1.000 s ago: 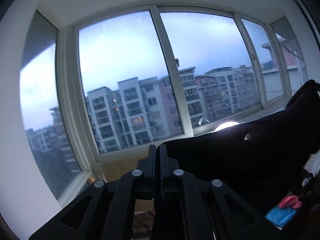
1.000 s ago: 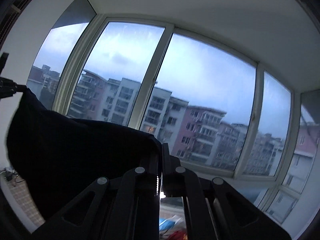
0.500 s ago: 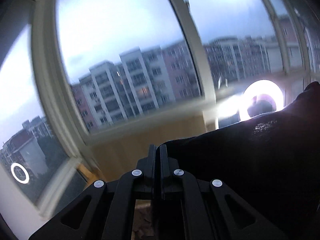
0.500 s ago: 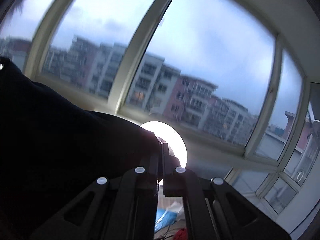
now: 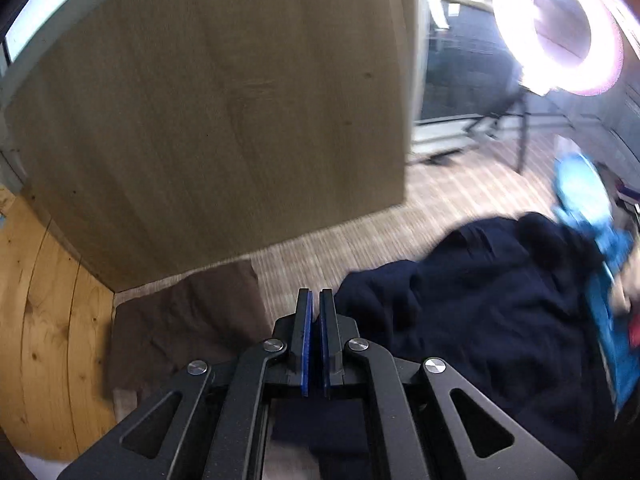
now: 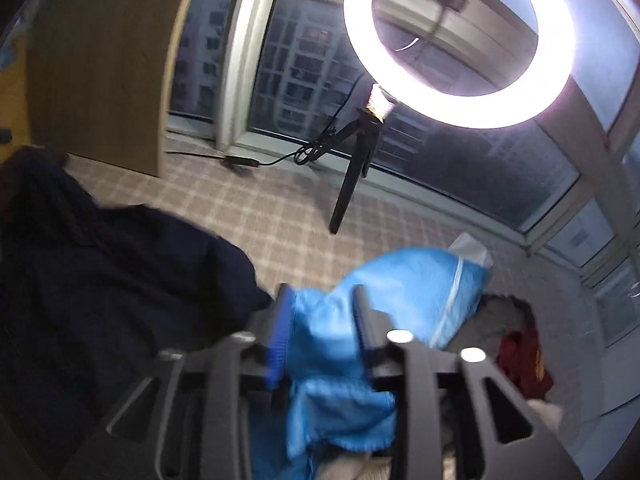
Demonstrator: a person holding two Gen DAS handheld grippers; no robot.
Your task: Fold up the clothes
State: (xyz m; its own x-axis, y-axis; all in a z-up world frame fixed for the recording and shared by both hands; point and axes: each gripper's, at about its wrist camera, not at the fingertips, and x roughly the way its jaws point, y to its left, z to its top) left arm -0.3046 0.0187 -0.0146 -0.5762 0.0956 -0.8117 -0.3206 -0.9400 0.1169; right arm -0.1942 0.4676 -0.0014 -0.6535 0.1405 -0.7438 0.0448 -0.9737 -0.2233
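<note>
A: Left gripper (image 5: 314, 300) status?

B: Jaws nearly together, thin slit between the blue pads, nothing visible in the gap. Dark navy garment (image 5: 492, 312) lies crumpled on the checked cloth surface (image 5: 320, 256) at 3 o'clock of the jaws, right beside them. Part of it runs under the gripper body at 6 o'clock.

A: Anything else in the left view?

B: Brown folded cloth (image 5: 180, 324) at 9 o'clock, against a wooden board (image 5: 208, 112) that fills 11 to 12 o'clock. Blue garment (image 5: 592, 216) at 2–3 o'clock, touching the navy one. Ring light (image 5: 560, 36) at 1 o'clock, blown out.

A: Right gripper (image 6: 320, 316)?

B: Jaws parted wide, blue garment (image 6: 400, 288) bunched between them and spilling over the right finger. Frame is motion-blurred, can't tell if the pads are actually pinching it.

A: Where's the navy one from that side?

B: Navy garment (image 6: 112, 280) at 9 o'clock, heaped on the same checked cloth surface (image 6: 256, 208), its edge right beside the left finger. Ring light (image 6: 460, 44) on its tripod at 12–1 o'clock, window (image 6: 304, 64) behind it. Dark red cloth (image 6: 524, 356) at 3 o'clock in a pile beyond the blue one.
</note>
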